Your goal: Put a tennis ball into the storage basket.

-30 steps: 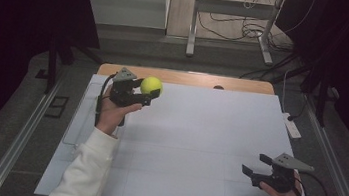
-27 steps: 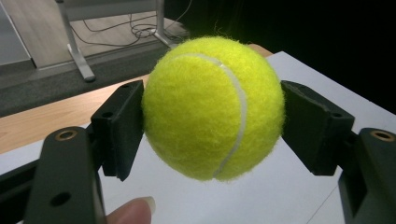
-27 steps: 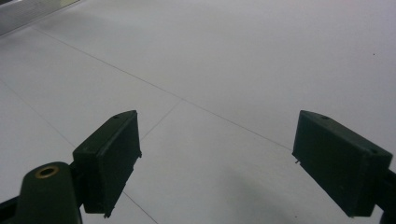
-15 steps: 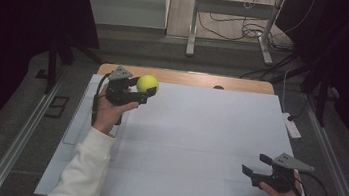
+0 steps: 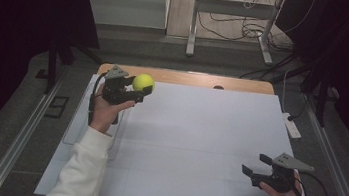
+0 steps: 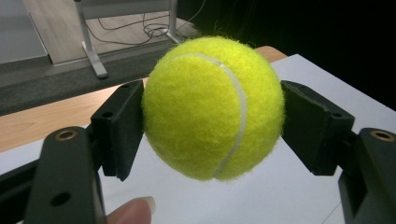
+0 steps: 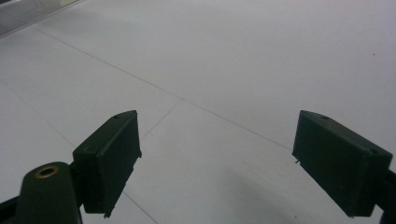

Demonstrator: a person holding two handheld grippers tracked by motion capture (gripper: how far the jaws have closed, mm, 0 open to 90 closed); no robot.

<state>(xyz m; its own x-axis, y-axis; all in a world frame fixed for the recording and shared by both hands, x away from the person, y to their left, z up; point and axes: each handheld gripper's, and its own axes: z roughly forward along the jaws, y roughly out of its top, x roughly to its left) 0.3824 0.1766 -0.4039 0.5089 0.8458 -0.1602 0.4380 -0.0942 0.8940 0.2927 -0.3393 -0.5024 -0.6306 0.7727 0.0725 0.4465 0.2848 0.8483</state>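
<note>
White table [image 5: 192, 145]: a broad bare sheet lies between the two grippers, all of it open room. A wooden strip [image 5: 190, 78] runs along the far edge, just beyond the left gripper. A metal rail [image 5: 20, 144] lies on the floor off the table's left side, outboard of the left arm. A white power strip [image 5: 291, 126] sits at the table's right edge, ahead of the right gripper.

Left gripper [image 5: 135, 89]: raised over the far-left corner of the table, close to both the far edge and the left edge. In the left gripper view its jaws are clamped on either side of a ball [image 6: 214, 107], the pads pressed into the felt left and right. The ball hangs clear above the white surface, its seam curving down the front. A fingertip [image 6: 133, 212] shows just beneath the jaws.

Right gripper [image 5: 253, 165]: low over the near-right part of the table, well apart from the left gripper and the ball, near the front edge. In the right gripper view [image 7: 215, 161] its jaws stand wide apart with nothing between them, bare table ahead and below.
</note>
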